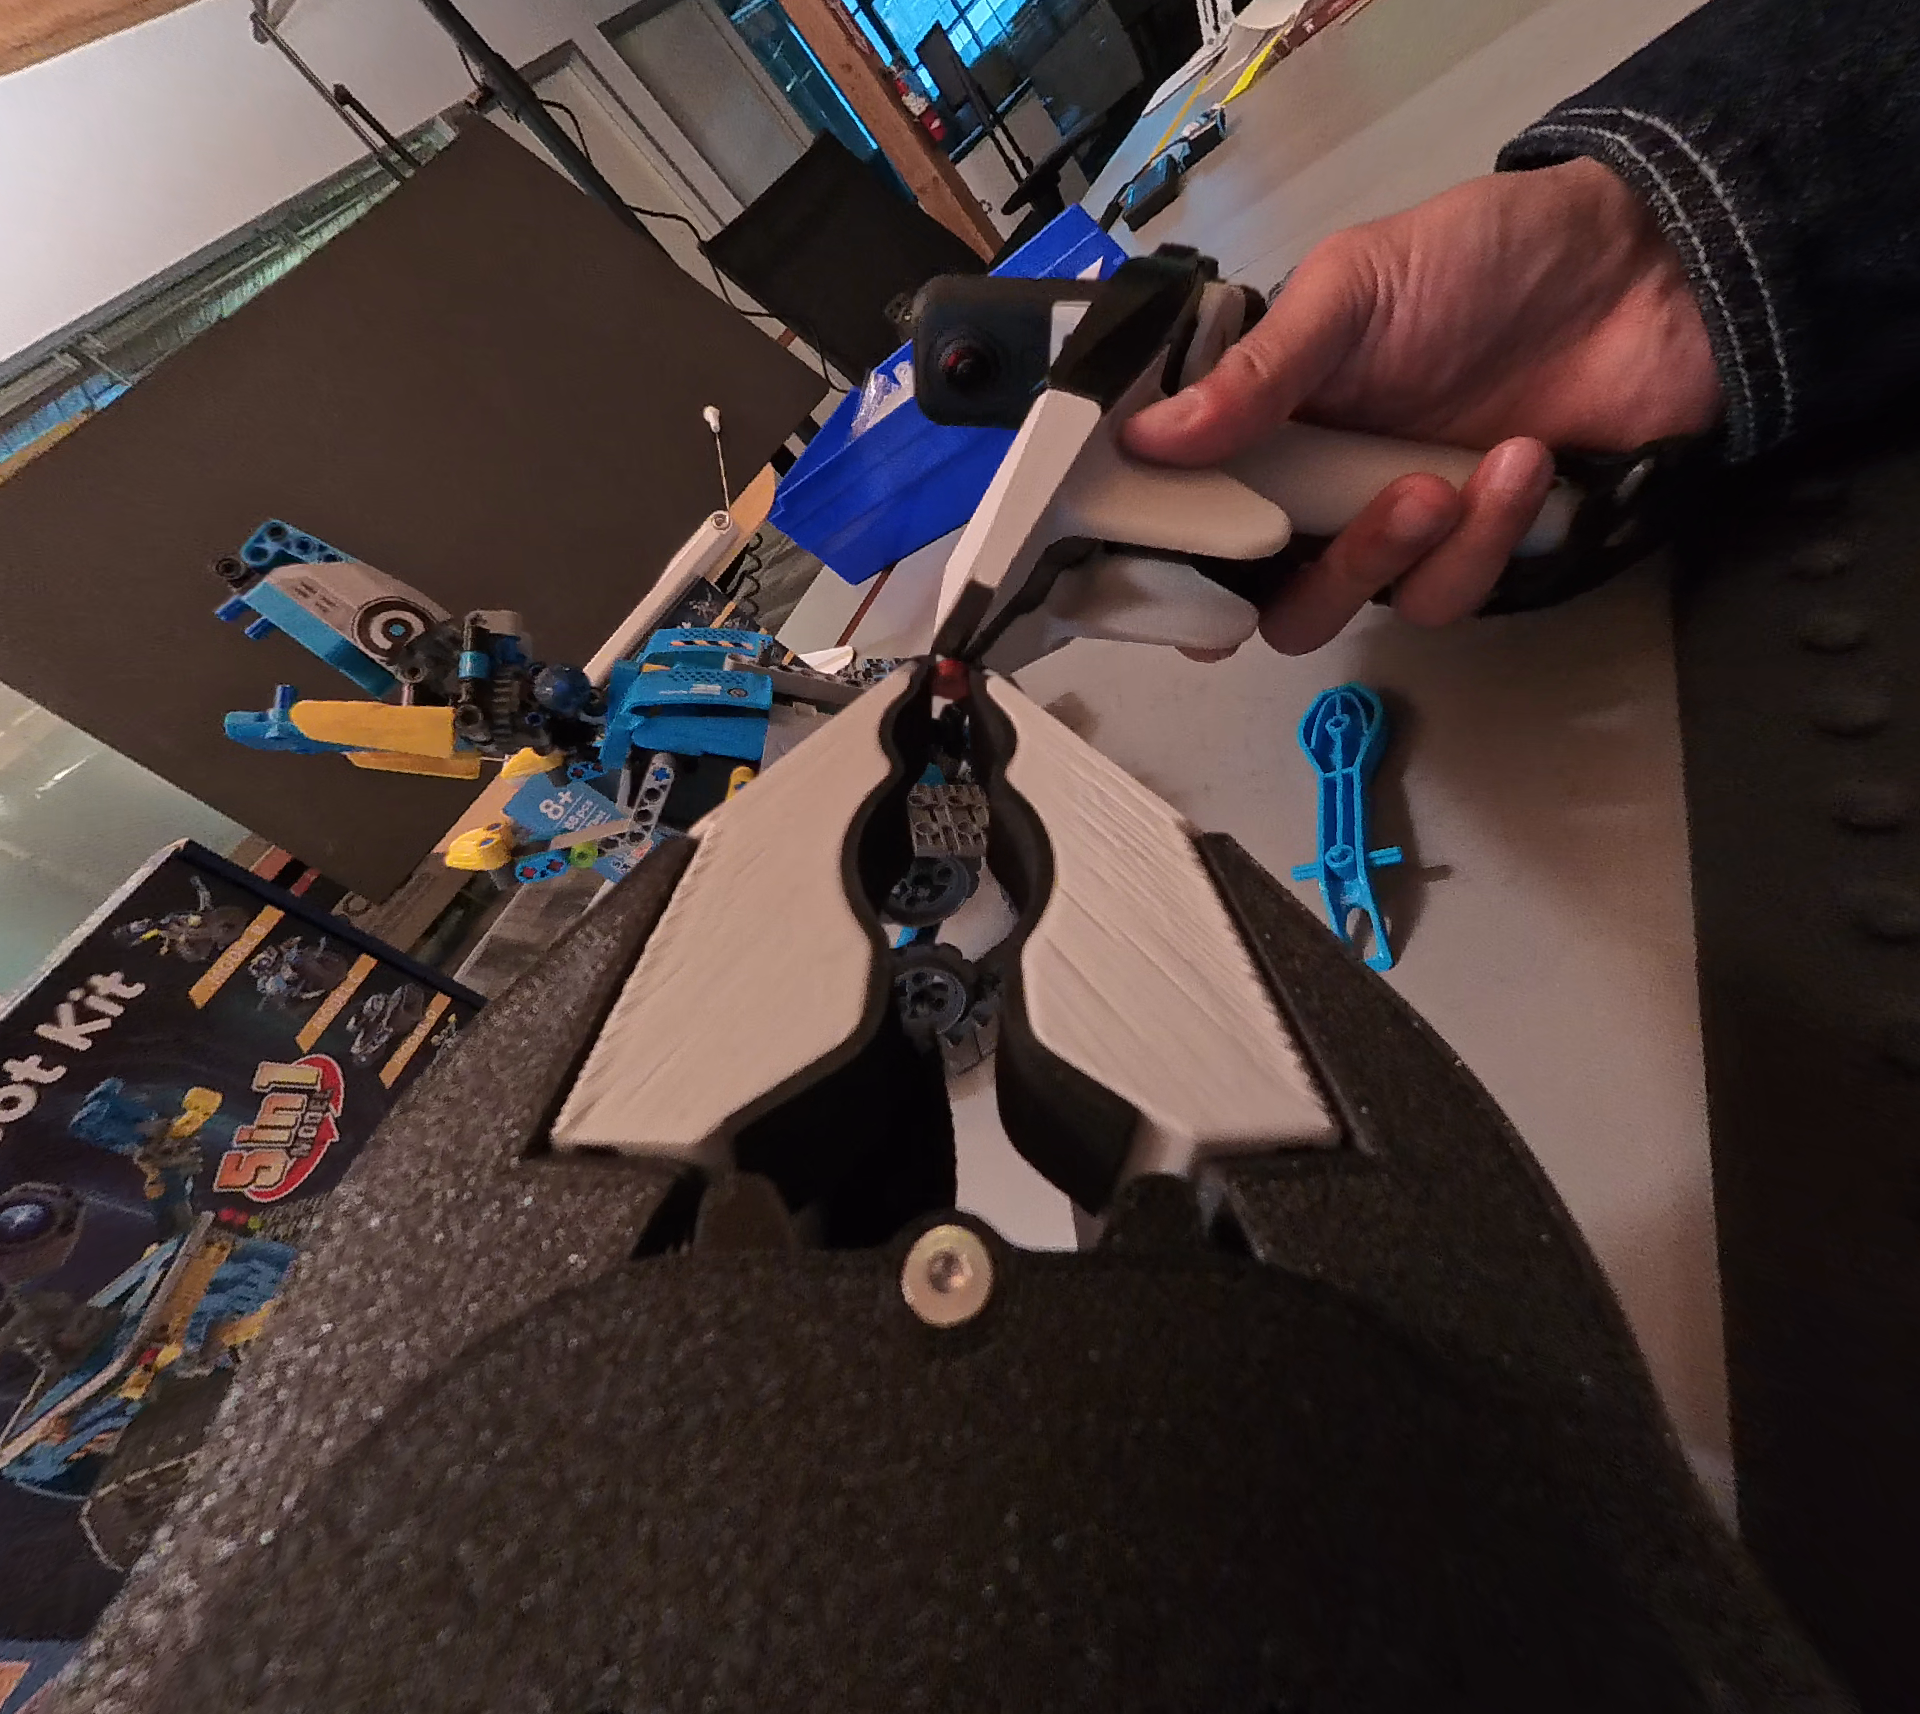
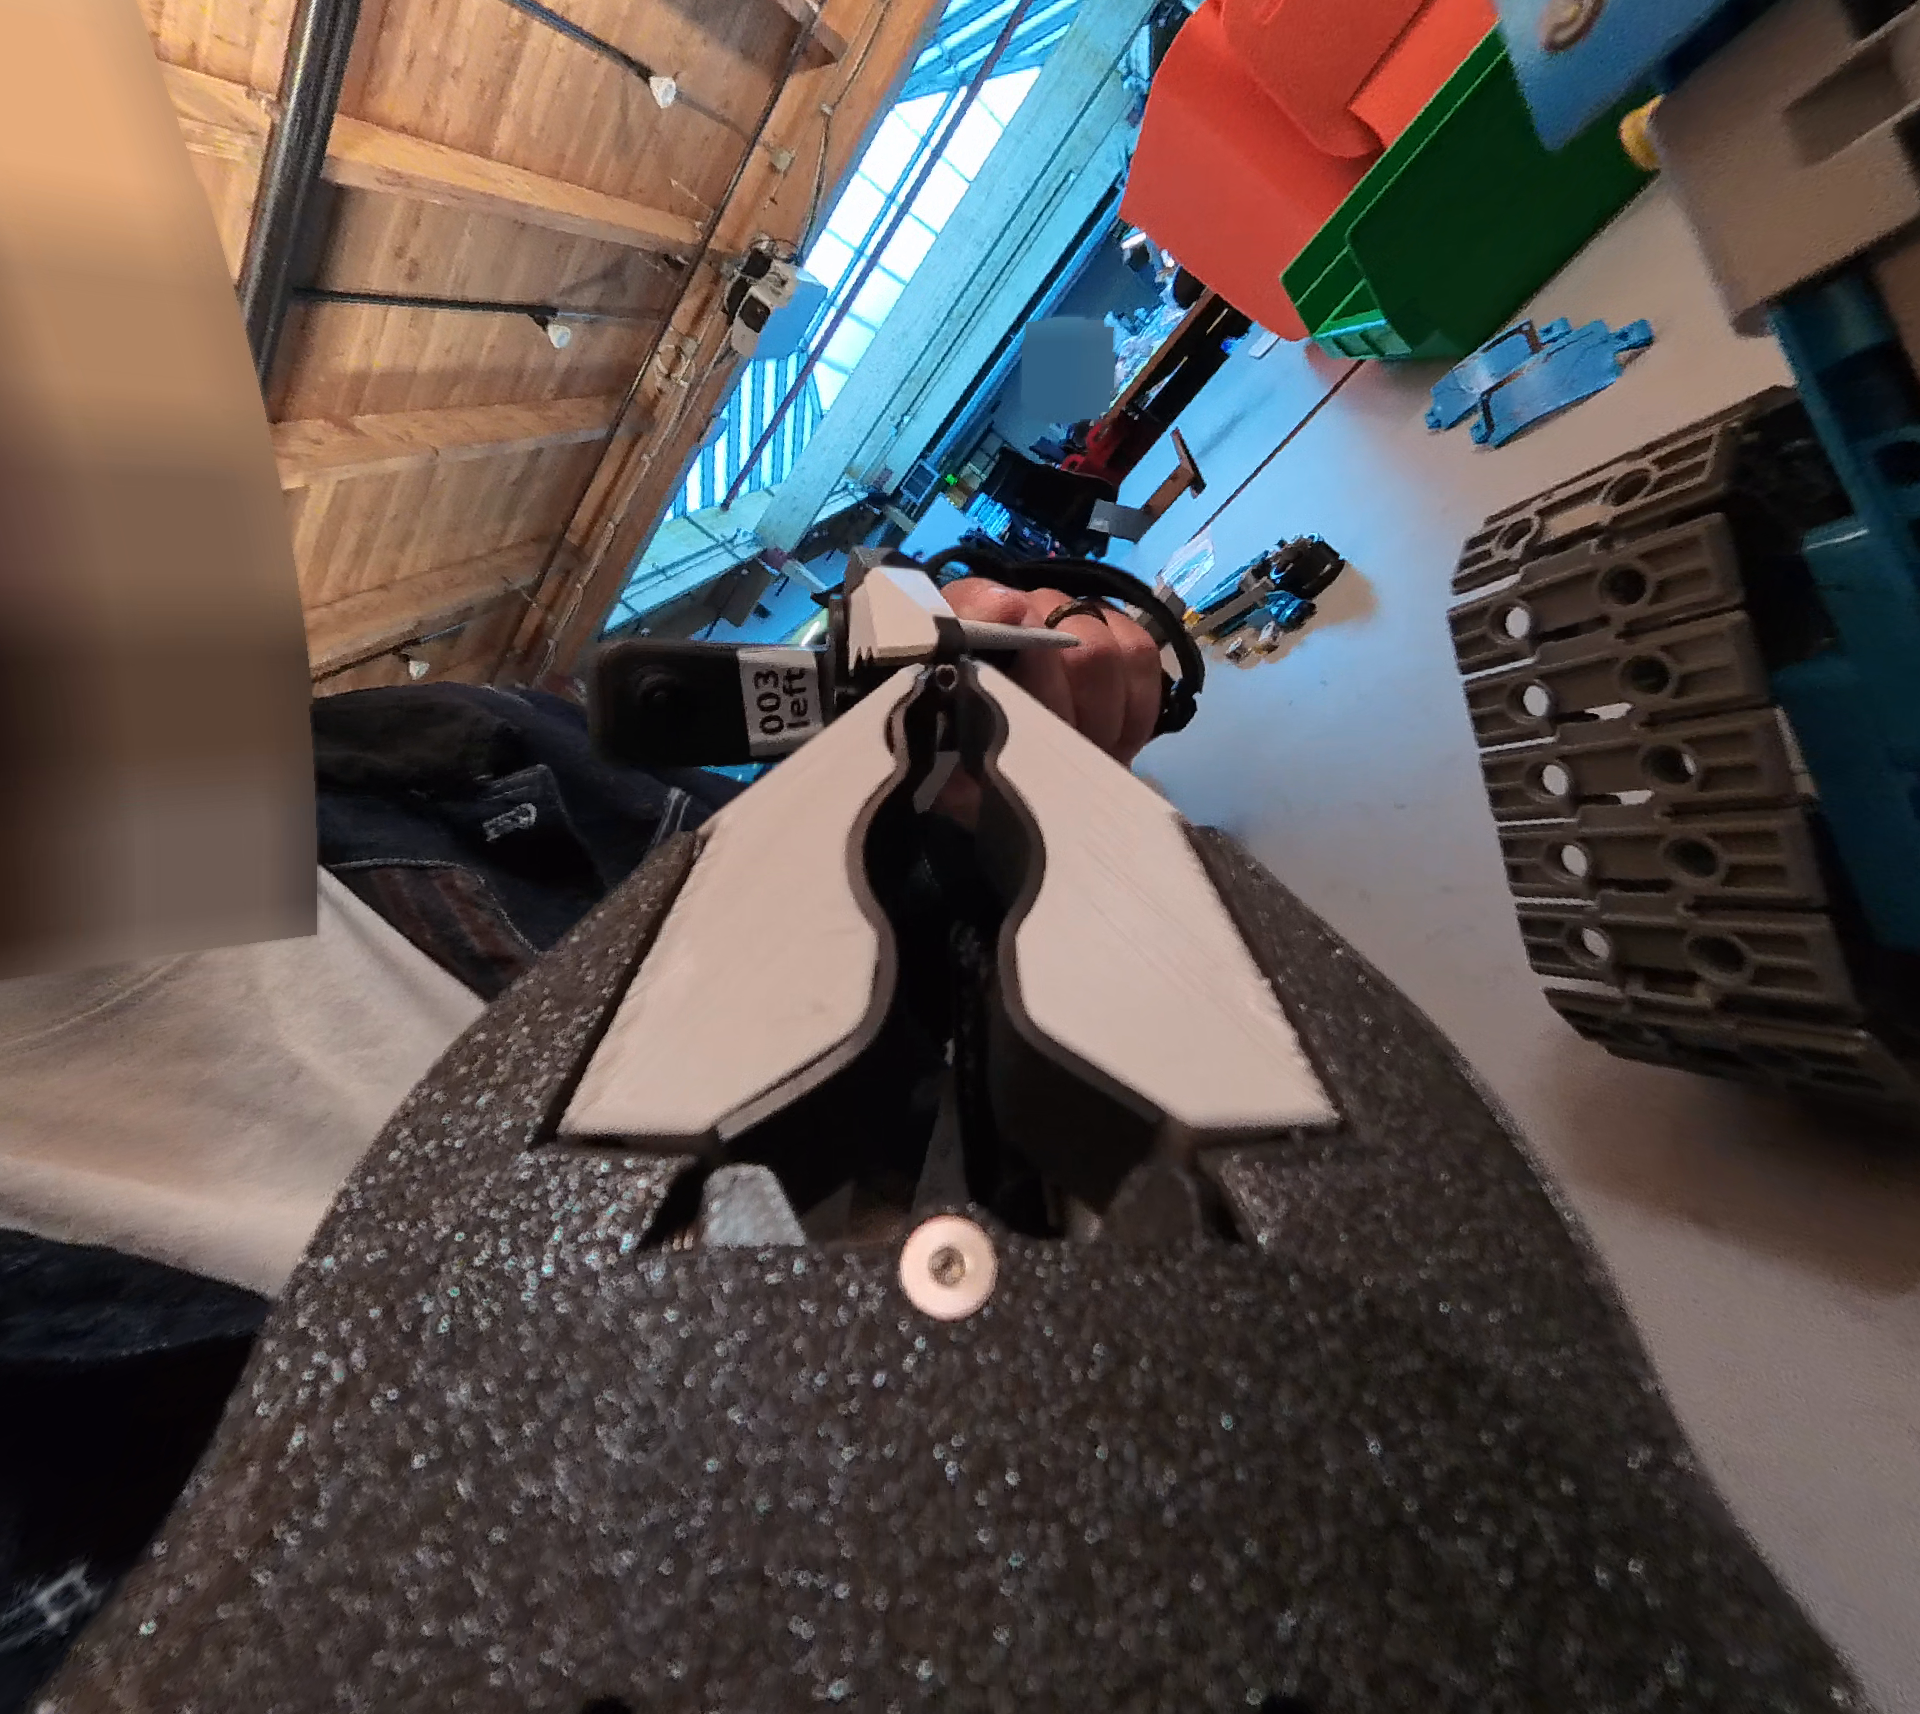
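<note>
Left wrist view first: got the left gripper (image 1: 948,685) with its jaws pressed nearly together at the tips, pinching a small red piece (image 1: 948,674) dead centre of frame, up off the surface (image 1: 1507,937). Only visible here: the right gripper (image 1: 971,630) angled in from 2 o'clock, held by a hand (image 1: 1455,376) in a dark denim sleeve, tips drawn to a point and touching that same red piece. Through the gap between the near fingers, some grey gears (image 1: 938,890), blurry.

Over in the right wrist view, seeing those jaws almost closed on a tiny dark bit (image 2: 948,678). Can't tell if it's the red piece from another angle. Just past it, a second hand (image 2: 1101,677) wrapped round the other gripper's handle.

Way too small to call a long axis or a pointing direction for the red piece.

Around it, left view:
- blue plastic tool (image 1: 1345,823) flat at 3 o'clock, long axis roughly 12 to 6
- blue-and-yellow robot build (image 1: 468,698) at 9
- kit box (image 1: 156,1249) at 8
- blue bin (image 1: 883,480) at 12

Right view only:
- grey track tread (image 2: 1642,781) at 3
- orange bin (image 2: 1278,106) and green bin (image 2: 1455,241) at 1
- flat blue parts (image 2: 1538,381) at 2
</note>
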`<state>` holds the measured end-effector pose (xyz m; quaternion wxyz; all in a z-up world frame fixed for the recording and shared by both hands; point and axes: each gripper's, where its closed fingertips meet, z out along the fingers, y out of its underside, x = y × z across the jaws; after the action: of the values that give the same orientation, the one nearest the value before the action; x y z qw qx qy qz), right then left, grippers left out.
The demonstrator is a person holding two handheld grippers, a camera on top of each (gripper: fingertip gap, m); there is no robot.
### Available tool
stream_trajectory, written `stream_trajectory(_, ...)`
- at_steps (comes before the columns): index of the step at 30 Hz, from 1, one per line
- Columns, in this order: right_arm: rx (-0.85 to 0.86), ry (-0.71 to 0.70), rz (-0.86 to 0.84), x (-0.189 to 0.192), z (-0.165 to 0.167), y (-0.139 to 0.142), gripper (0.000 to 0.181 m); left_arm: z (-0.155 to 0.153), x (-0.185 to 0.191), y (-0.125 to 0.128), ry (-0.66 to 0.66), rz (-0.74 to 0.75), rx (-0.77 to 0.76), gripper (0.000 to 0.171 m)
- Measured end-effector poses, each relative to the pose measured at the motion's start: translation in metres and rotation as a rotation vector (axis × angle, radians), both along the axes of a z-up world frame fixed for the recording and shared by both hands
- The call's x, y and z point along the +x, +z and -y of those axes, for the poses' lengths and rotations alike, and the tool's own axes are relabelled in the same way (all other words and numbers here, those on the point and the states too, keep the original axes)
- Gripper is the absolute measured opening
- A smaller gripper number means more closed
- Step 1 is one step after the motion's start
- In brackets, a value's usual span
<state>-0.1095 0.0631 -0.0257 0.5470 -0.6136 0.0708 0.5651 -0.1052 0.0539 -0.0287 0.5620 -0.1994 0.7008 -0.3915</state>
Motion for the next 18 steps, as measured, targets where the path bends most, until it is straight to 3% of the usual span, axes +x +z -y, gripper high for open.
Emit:
stream_trajectory(5,0.000,-0.020,-0.036,0.003,-0.003,0.001,0.002,-0.004,0.001,0.001,0.034,0.022,0.030,0.005)
stream_trajectory(7,0.048,-0.213,-0.239,0.075,0.010,0.010,0.000,-0.011,-0.008,0.016,0.047,0.092,0.005,0.005)
stream_trajectory(8,0.044,-0.334,-0.226,0.112,0.025,0.008,0.000,-0.019,-0.010,0.018,0.056,0.087,-0.041,0.004)
stream_trajectory(10,0.013,-0.362,0.127,0.109,0.046,0.012,0.002,-0.027,-0.008,0.014,0.062,0.062,-0.074,0.005)
stream_trajectory(11,0.035,-0.388,0.190,0.112,0.056,0.026,0.002,-0.026,-0.007,0.013,0.054,0.049,-0.084,0.005)
stream_trajectory(15,0.014,-0.427,0.178,0.158,0.095,0.036,0.002,-0.019,-0.003,0.007,0.017,0.006,-0.118,0.005)
stream_trajectory(16,-0.023,-0.433,0.174,0.166,0.100,0.028,0.002,-0.017,-0.003,0.004,0.007,-0.014,-0.124,0.006)
stream_trajectory(18,-0.204,-0.501,0.364,0.186,0.106,-0.012,0.002,-0.019,0.002,-0.003,0.033,-0.040,-0.108,0.006)
